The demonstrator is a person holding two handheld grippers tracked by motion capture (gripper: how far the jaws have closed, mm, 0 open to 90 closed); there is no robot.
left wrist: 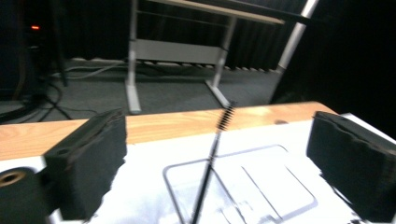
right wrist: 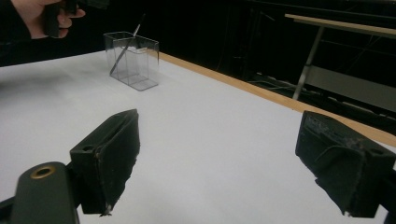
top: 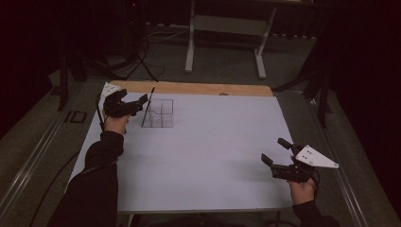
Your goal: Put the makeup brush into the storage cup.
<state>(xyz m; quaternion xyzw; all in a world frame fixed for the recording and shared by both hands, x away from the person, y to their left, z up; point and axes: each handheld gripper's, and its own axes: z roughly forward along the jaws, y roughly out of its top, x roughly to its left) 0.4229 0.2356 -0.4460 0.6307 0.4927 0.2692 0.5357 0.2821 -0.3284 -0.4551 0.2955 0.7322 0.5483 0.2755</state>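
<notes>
In the high view, the left gripper (top: 135, 103), jaws wide, sits upper left beside a clear box (top: 158, 113); a thin brush (top: 148, 107) leans in it, tip up and right. The right gripper (top: 275, 151), lower right, gapes empty.

The left gripper view shows the brush's (left wrist: 210, 158) bristled tip at centre.

The right gripper view shows the box (right wrist: 132, 60) upper left, compartmented, well apart.

The left claw (top: 134, 102) hangs near the tabletop's far left corner, its 2 jaws spread wide, the dark-sleeved forearm reaching forward along the left edge. The right claw (top: 276, 152) sits near the near right corner, jaws wide apart, gripped from behind by the hand (top: 302, 190).
</notes>
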